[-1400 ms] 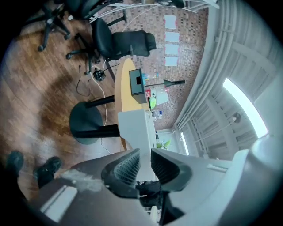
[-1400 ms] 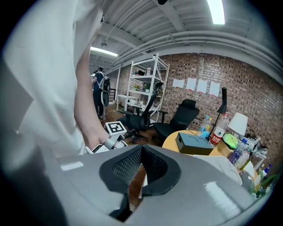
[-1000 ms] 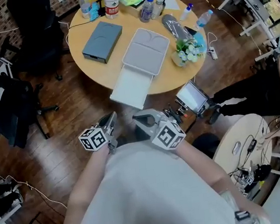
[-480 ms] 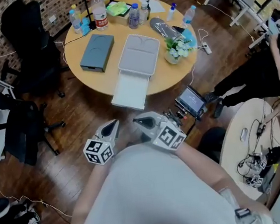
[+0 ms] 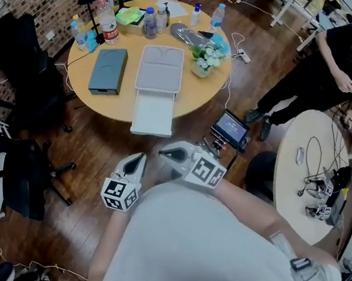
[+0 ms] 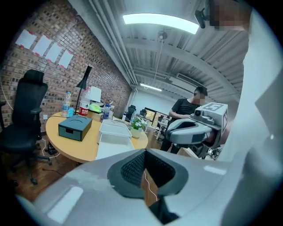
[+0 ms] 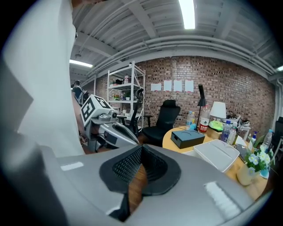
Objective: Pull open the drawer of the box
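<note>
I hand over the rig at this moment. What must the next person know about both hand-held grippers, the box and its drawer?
Left hand-held gripper: shut, empty, held near the chest, away from the table.
Right hand-held gripper: shut, empty, just beside the left one.
Light box: on the table; its drawer is pulled out past the table edge.
Dark box: left of the light box, and its drawer looks closed.
Done: the light box's drawer is open.
Left: nothing on that box, it seems.
</note>
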Motion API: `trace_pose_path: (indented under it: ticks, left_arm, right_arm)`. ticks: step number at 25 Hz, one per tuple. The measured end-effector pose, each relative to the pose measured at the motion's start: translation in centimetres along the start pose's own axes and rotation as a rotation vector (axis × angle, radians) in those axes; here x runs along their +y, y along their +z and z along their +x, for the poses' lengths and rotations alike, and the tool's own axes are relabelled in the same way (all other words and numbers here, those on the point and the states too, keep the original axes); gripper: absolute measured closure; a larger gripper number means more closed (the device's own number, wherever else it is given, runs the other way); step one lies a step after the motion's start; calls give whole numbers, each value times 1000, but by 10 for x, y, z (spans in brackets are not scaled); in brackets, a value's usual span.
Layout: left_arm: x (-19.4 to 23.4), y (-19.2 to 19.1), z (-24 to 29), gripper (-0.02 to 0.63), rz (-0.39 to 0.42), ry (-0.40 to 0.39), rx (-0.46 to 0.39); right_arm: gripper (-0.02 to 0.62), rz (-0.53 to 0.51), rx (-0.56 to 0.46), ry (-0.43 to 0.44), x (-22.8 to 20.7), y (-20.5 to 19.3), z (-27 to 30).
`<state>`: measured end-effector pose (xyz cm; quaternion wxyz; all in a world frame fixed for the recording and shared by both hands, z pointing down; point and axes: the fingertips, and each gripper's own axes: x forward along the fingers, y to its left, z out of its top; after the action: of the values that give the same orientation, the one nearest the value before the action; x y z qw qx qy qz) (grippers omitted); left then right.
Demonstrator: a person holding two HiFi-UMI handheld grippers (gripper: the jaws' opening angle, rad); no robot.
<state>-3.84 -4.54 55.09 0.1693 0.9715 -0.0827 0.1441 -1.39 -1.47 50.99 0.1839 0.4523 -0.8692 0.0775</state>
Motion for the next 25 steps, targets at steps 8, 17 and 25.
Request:
trace_pose_path:
  ticks: [8,17,25]
  left_arm:
    - [-4,-11,-7,603,8,-13,27]
    - [-6,-14,-3,603,3,-15,41]
    - [-9,-19,0,603,1,-17,54]
  right_arm:
    - [592,8,-4,-24,9,1,-1]
    - [592,34,-8,-21,8,-7,-3]
    - [592,31,-3,-18,8,-9,-6]
